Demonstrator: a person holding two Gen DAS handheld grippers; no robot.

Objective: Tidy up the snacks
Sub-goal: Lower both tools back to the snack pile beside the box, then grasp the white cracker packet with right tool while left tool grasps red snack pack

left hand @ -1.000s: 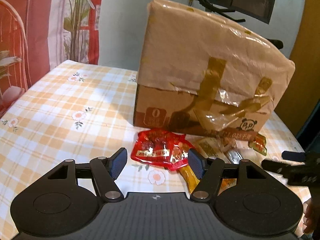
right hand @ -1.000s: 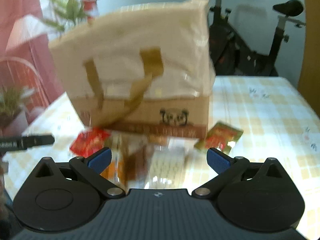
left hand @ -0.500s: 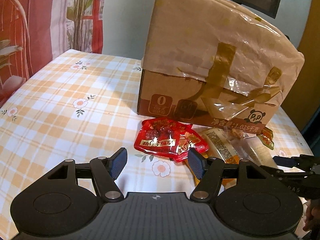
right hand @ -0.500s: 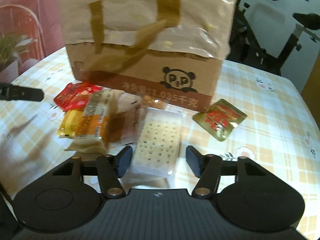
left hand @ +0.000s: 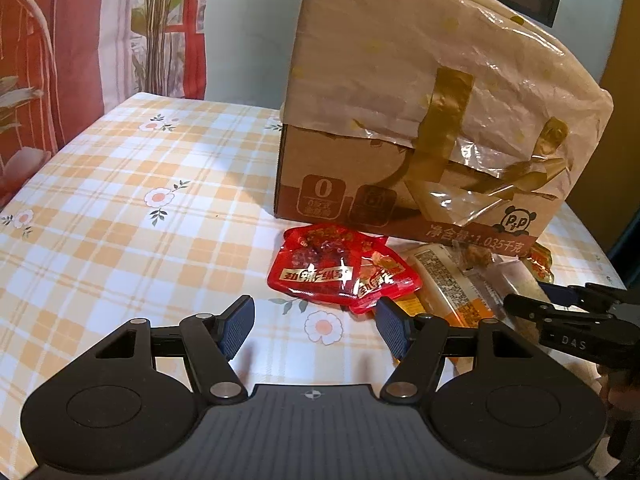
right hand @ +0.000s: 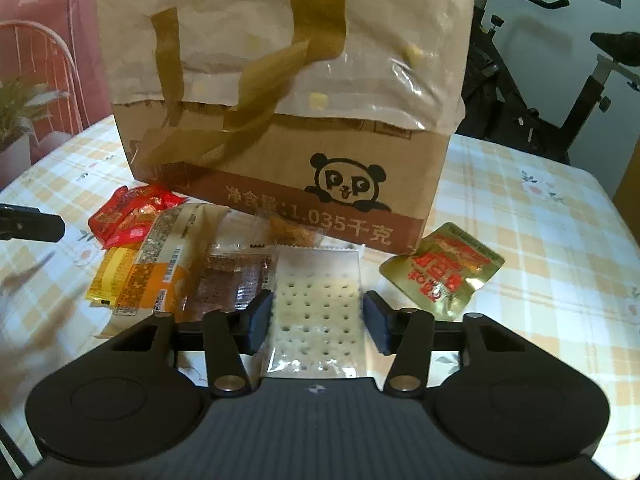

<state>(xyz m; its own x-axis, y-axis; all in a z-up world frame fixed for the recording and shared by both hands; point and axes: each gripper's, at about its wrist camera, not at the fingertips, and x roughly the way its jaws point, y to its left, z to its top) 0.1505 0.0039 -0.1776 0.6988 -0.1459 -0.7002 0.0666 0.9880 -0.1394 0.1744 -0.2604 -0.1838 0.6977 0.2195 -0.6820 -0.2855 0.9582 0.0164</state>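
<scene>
on the table (left hand: 120, 208), covered by one checked cloth with small flowers, one cardboard box (right hand: 304, 160) stood with a plastic bag pulled over its top; a panda face was printed on its front. in front of the box lay the snacks, close together.

counted from the right wrist view, there were seven packets: two red packets (right hand: 128, 216) at the left, overlapping each other, one yellow packet (right hand: 110, 280) under them, one long orange packet (right hand: 160, 276), one clear packet with a brown bar (right hand: 230, 284), one small clear packet with a brown piece (right hand: 290, 232) just by the box, and one cracker packet (right hand: 318, 304) with rows of small holes. one gold packet (right hand: 442, 270) lay apart at the right, so eight in all.

the right gripper (right hand: 318, 316) was low over the table and its jaws had just been closing, with the cracker packet between them. the two pads stood at the packet's two long edges, the left one touching it; if they pressed already, i could not tell.

the left gripper (left hand: 316, 322) hung above bare cloth, half open and with nothing between its jaws. the red packets (left hand: 340, 272) were just in front of it. in this view the right gripper (left hand: 532, 300) came in from the right edge, over the snacks.
</scene>
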